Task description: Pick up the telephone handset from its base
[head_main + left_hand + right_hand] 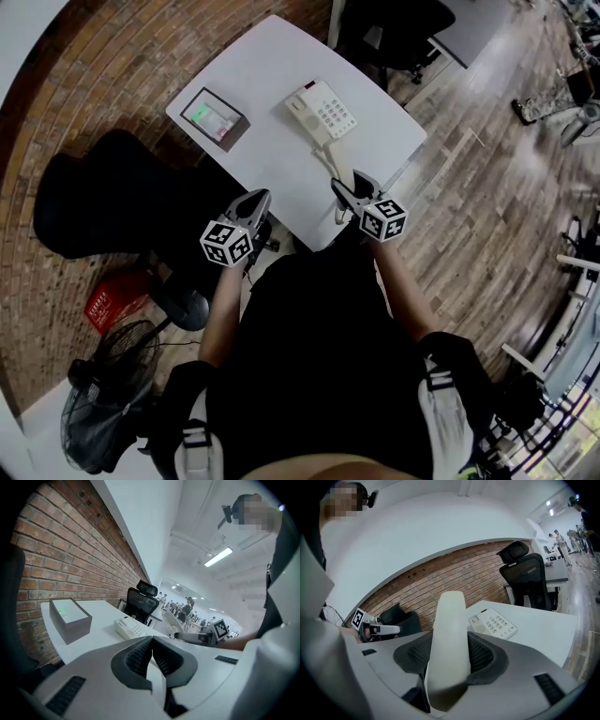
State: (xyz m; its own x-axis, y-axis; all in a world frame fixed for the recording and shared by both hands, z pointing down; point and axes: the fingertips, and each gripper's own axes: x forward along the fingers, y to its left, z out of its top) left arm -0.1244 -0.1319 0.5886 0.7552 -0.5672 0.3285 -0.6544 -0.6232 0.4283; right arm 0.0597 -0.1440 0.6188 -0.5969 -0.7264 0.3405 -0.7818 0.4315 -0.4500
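Observation:
In the right gripper view a white handset [449, 634] stands upright between the jaws, and my right gripper [450, 641] is shut on it. The white phone base [322, 111] with its keypad lies on the white table [272, 66], ahead of the right gripper [347, 190], which is held over the table's near edge. A thin cord [330, 159] runs from the base toward that gripper. The base [493, 622] lies a little beyond the handset. My left gripper [257, 202] hovers at the near table edge, left of the right one. Its jaws [151, 639] are shut with nothing between them.
A dark box [214, 117] with a green-lit top sits on the table's left part. A black office chair [103, 197] stands left of the table by the brick wall, another chair [527, 576] behind it. A red crate [117, 300] and a fan [108, 394] stand on the floor.

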